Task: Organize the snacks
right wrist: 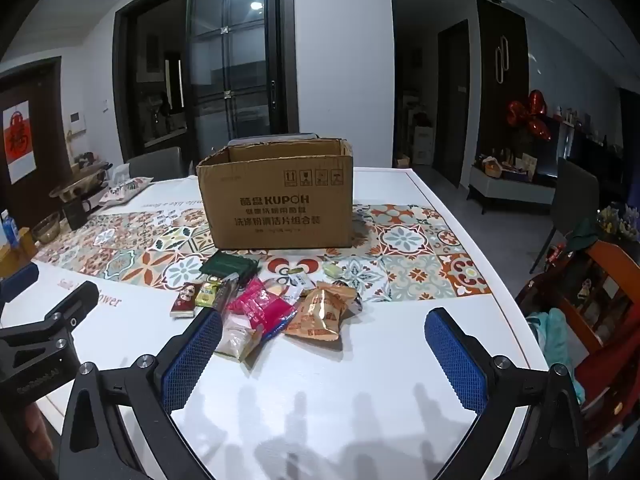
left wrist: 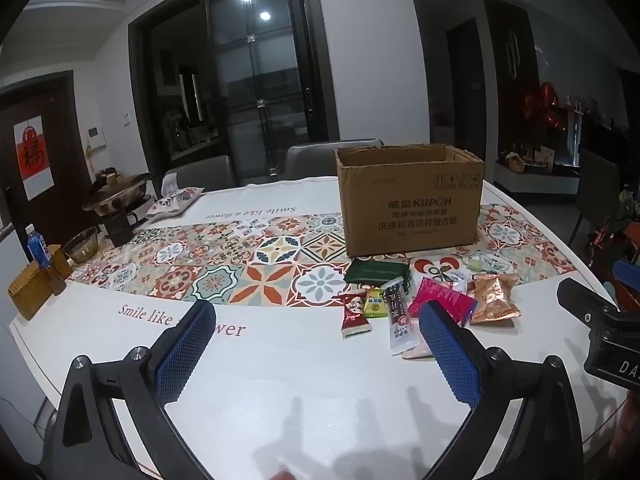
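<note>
Bare white bench (left wrist: 304,368) lies open in front of both claws. Ahead, a cluster of snack packets (right wrist: 276,308) crowds the way to the open-topped cardboard box (right wrist: 276,200), which stands just behind them; its right side stays clear.

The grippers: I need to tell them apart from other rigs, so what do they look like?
The left gripper and right gripper look alike: black angular arms with silver bolt heads, each ending in a flat finger faced with a blue pad in a diamond grid texture. The left gripper's black body shows white lettering, too small to read.
</note>
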A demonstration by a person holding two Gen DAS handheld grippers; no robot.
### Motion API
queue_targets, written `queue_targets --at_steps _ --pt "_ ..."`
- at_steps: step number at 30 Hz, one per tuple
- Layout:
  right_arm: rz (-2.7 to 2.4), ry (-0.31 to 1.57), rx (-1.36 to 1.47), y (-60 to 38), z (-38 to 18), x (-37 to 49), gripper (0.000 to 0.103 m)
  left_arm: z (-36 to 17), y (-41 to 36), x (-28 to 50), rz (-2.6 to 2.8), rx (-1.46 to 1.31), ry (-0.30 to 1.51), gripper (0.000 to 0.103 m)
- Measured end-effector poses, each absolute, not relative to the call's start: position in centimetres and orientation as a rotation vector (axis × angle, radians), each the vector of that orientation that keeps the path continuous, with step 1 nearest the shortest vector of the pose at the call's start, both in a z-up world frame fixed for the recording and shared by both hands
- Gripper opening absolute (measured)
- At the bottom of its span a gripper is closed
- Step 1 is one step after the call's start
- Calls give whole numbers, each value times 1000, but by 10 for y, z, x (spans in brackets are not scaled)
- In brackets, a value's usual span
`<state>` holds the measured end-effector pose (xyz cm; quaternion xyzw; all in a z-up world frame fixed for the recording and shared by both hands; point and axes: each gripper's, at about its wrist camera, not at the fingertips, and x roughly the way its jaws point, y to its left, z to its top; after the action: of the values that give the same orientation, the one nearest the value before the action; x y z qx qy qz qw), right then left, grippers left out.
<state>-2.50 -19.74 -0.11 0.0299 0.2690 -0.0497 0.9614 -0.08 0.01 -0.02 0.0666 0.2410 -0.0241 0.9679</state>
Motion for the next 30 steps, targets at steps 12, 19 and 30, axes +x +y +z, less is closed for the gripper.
queue_targets --at_steps 12,19,30 --pt "-102 547 63 -199 -2 -26 102 4 -2 -4 -67 130 482 103" --pt "-101 552 61 -199 -1 -25 102 4 0 -3 -65 129 485 103" --pt "-100 552 60 -199 -1 -25 102 5 1 -3 -66 128 484 103"
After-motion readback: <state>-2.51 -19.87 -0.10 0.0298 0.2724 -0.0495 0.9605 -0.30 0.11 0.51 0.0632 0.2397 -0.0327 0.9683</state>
